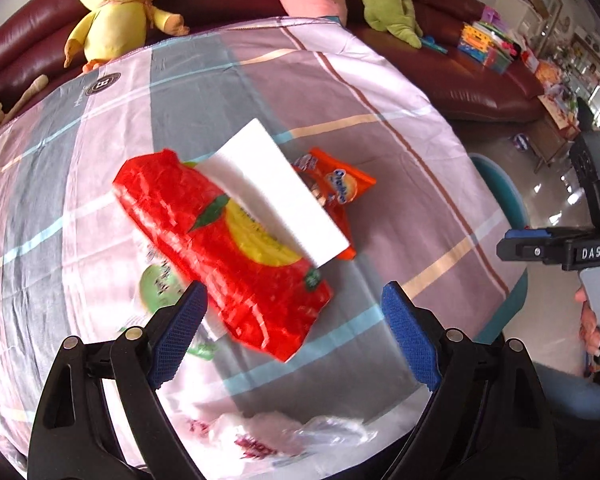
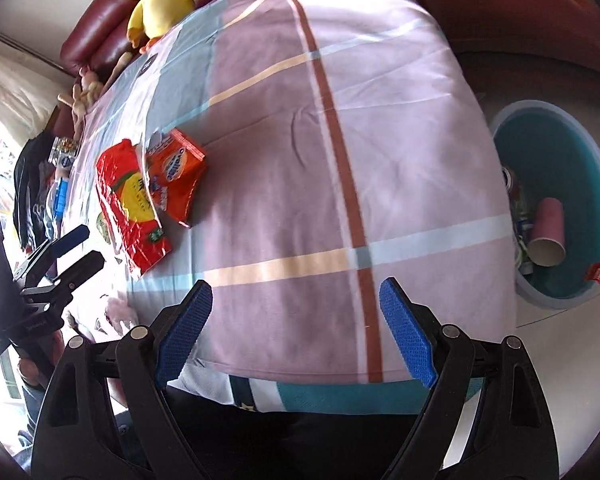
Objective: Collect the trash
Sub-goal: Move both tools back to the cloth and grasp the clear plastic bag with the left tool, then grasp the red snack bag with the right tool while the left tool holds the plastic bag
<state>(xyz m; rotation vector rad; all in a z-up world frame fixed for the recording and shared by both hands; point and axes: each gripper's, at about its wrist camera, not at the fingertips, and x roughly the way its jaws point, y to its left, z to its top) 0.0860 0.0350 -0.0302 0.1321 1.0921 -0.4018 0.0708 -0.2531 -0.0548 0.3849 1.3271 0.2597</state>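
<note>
The red pack (image 1: 224, 252) lies on the cloth (image 1: 380, 152) under a white card (image 1: 276, 192), beside an orange wrapper (image 1: 336, 188). It looks light, soft, slippery; pinch its near edge. Left gripper (image 1: 294, 312) and right gripper (image 2: 296, 312) both wide open, holding nothing

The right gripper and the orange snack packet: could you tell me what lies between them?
Only bare checked cloth lies between the right gripper and the orange snack packet, shown in the right wrist view.
</note>
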